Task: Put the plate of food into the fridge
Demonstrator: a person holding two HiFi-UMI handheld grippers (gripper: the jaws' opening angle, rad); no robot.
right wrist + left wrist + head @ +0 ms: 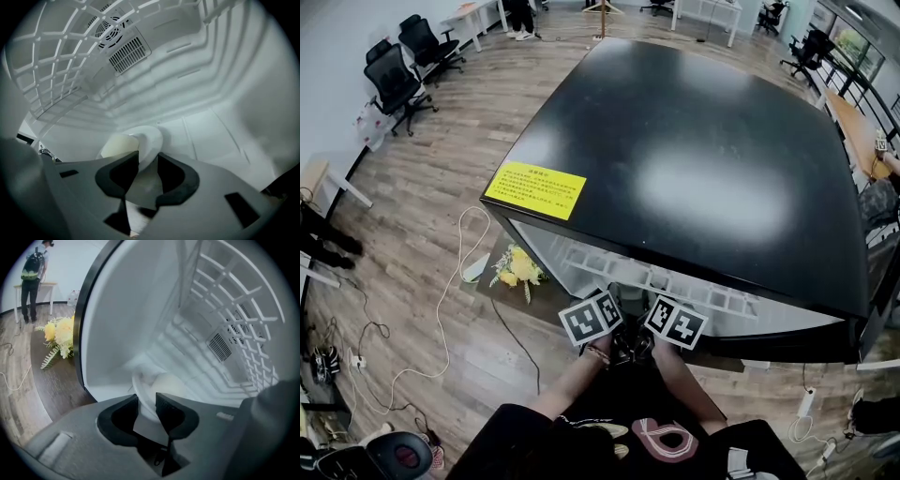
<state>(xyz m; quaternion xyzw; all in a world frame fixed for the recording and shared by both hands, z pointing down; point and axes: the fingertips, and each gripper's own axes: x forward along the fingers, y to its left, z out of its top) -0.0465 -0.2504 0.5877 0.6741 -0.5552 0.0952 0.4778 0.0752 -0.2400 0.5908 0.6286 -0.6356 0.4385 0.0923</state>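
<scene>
The left gripper [146,399] and right gripper [148,157] are held side by side at 6 o'clock, tilted down into the fridge [694,169]. Their jaws are parted loosely around the rim of the plate [151,137], which is set on the fridge floor.

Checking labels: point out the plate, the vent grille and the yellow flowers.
plate [150,137]: right gripper view, on its white rim.
vent grille [129,54]: right gripper view, middle of the slats.
yellow flowers [60,331]: left gripper view, on the blooms.
</scene>
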